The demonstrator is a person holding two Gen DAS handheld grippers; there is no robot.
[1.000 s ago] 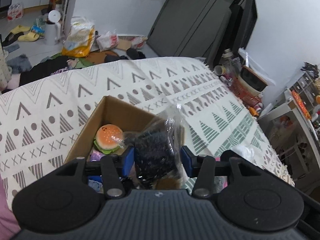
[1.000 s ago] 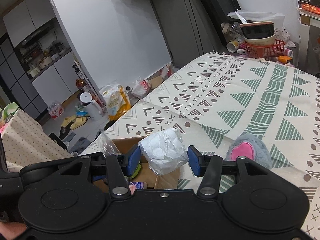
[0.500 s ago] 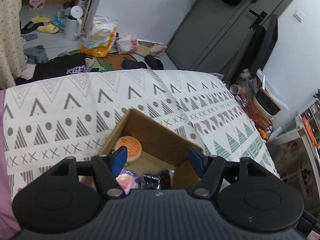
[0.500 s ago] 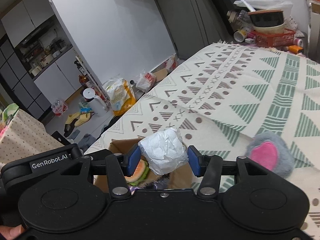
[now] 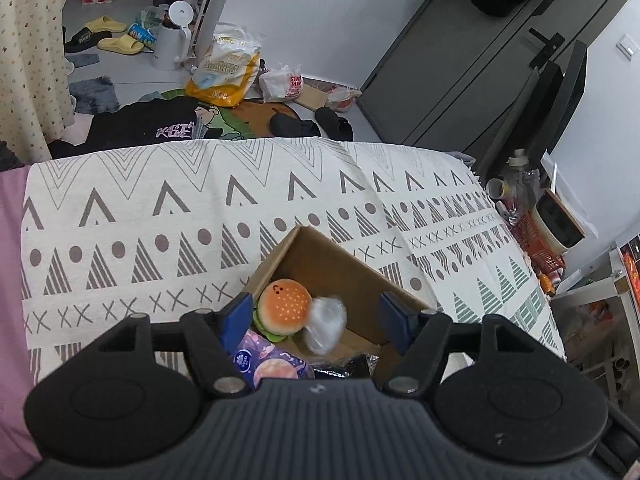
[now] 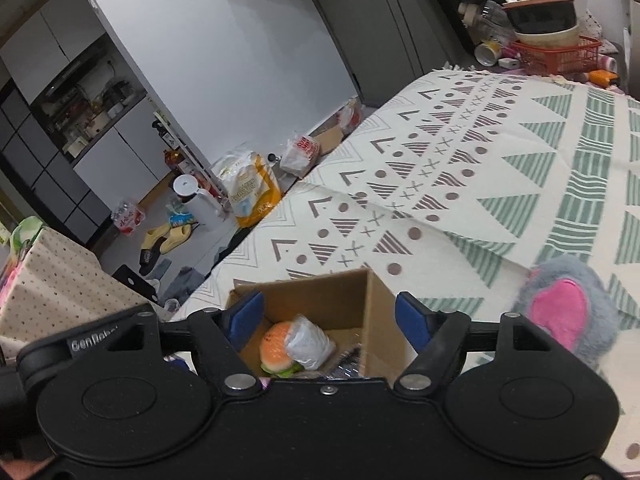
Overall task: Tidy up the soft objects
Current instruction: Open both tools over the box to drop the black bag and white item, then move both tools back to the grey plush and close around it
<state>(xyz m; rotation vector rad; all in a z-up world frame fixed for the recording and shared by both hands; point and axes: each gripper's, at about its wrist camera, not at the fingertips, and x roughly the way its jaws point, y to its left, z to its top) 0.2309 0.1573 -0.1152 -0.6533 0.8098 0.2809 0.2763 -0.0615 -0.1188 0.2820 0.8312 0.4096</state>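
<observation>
both tools hang above an open cardboard box [image 5: 320, 256] that sits on a cream bedspread [image 5: 160, 208] printed with grey triangles, dots and crosses. the left gripper [image 5: 316, 320] has its blue-padded jaws spread wide with nothing between them, and the right gripper [image 6: 330, 318] is likewise parted and empty.

inside the box, a plush hamburger [image 5: 284, 306] with an orange bun and green lettuce edge lies toward the left side. a white crinkled plastic-wrapped bundle [image 5: 324, 322] is touching the burger's right side; in the left wrist view it looks blurred. in the right wrist view the same bundle [image 6: 310, 342] leans against the burger [image 6: 276, 346]. nearer the camera, a purple printed packet [image 5: 268, 362] lies at the near left of the box, and a dark item in clear wrap [image 5: 352, 364] lies at the near right, partly hidden by the tool body.

to the right of the box, well apart from it on the green-striped part of the bedspread, lies a grey fluffy plush with a pink patch [image 6: 568, 308].

beyond the far edge of the bed, the floor holds a yellow bag [image 5: 224, 76], a white kettle [image 5: 172, 40], yellow slippers [image 5: 116, 38] and a black garment [image 5: 156, 124]. at the far right, a red basket [image 6: 560, 54] carries stacked bowls.
</observation>
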